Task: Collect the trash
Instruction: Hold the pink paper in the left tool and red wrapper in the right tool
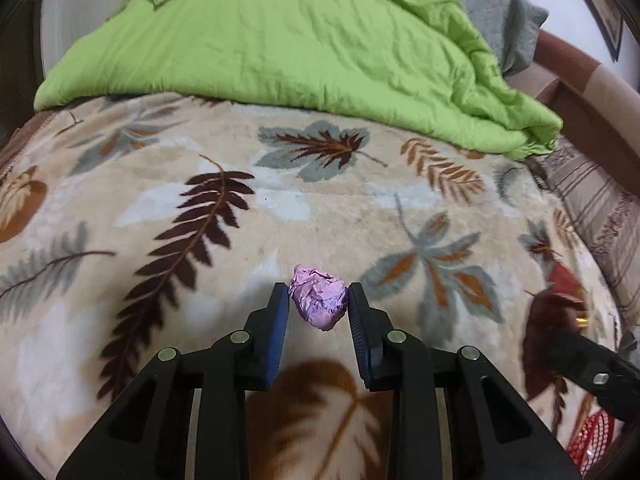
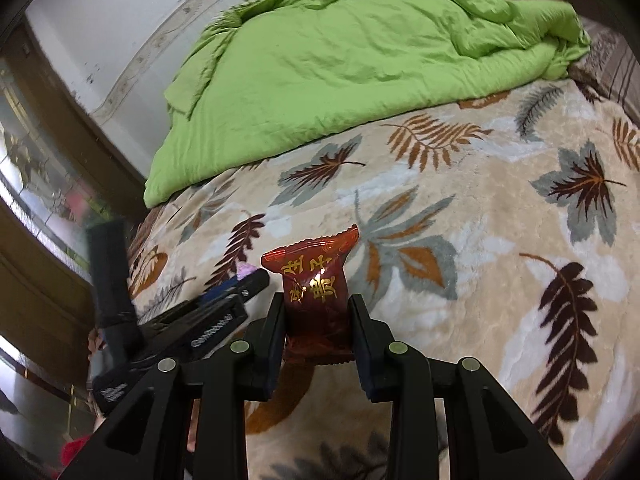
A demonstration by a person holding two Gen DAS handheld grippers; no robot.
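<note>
I see a bed w/ a beige blanket (image 1: pixel 280 216), leaf print in brown, grey & orange. A green quilt (image 1: pixel 280 40) lies crumpled across the far end, overlapping the blanket's edge. Grey pillow (image 1: pixel 492 12) pokes out behind the quilt, far right. Striped sheet (image 1: pixel 592 200) shows along the bed's right side, past the blanket. Brown bed frame (image 1: pixel 576 92) beyond that. Right cam: white wall (image 2: pixel 120 40) left of the quilt, wood-framed glass panel (image 2: pixel 36 152) at far left.
</note>
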